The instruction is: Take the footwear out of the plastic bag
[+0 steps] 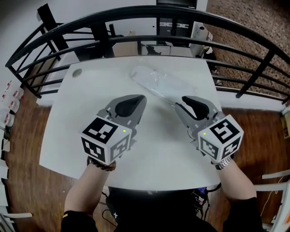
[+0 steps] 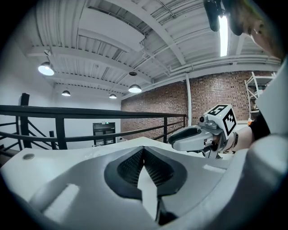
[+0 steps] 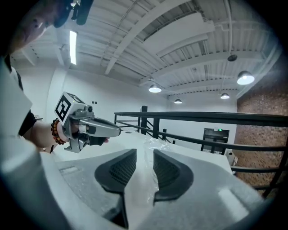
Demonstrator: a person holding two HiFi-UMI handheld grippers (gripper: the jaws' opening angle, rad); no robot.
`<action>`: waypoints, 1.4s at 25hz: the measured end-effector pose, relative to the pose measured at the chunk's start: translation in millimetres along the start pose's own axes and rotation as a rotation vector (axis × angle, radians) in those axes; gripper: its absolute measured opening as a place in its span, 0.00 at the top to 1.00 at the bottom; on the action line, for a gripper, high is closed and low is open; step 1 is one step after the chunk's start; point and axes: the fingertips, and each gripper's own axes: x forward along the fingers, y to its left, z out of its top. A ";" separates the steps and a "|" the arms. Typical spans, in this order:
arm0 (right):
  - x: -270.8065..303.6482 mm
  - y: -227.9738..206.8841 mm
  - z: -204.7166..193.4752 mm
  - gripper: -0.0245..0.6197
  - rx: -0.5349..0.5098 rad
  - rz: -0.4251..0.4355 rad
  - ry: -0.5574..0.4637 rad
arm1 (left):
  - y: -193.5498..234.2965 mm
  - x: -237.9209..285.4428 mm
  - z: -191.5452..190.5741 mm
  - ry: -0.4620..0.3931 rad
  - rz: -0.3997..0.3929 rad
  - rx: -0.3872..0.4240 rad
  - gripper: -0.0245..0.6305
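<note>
the plastic bag (image 1: 156,82) lies clear and crumpled on the far middle of the white table (image 1: 90,136). i cannot make out any footwear through the film, so where the opening lies is only a guess. its near tail runs toward the right claw (image 1: 181,103), whose jaws stand apart with a strip of film lying loose between them, not pinched. the left claw (image 1: 139,100), just beside it to the left, is pressed together on nothing and clear of the bag. to do this step well, i judge the right should bite down on one layer only, near an edge. the left can then open and find the mouth or pin the other end, so the bag does not slide toward the black railing (image 1: 136,13).
</note>
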 end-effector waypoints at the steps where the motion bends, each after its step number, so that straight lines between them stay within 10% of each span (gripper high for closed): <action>1: -2.3 -1.2 -0.6 0.81 -0.004 -0.006 0.006 | 0.4 1.5 -1.8 0.004 -0.001 -0.004 0.94; 20: -56.8 33.8 65.1 0.77 -0.185 -0.050 0.036 | -29.9 -28.6 38.2 -0.032 -0.001 0.067 0.94; 35: 37.4 14.9 57.6 0.71 -0.213 -0.010 0.154 | 22.8 -14.5 45.8 0.069 0.083 0.112 0.94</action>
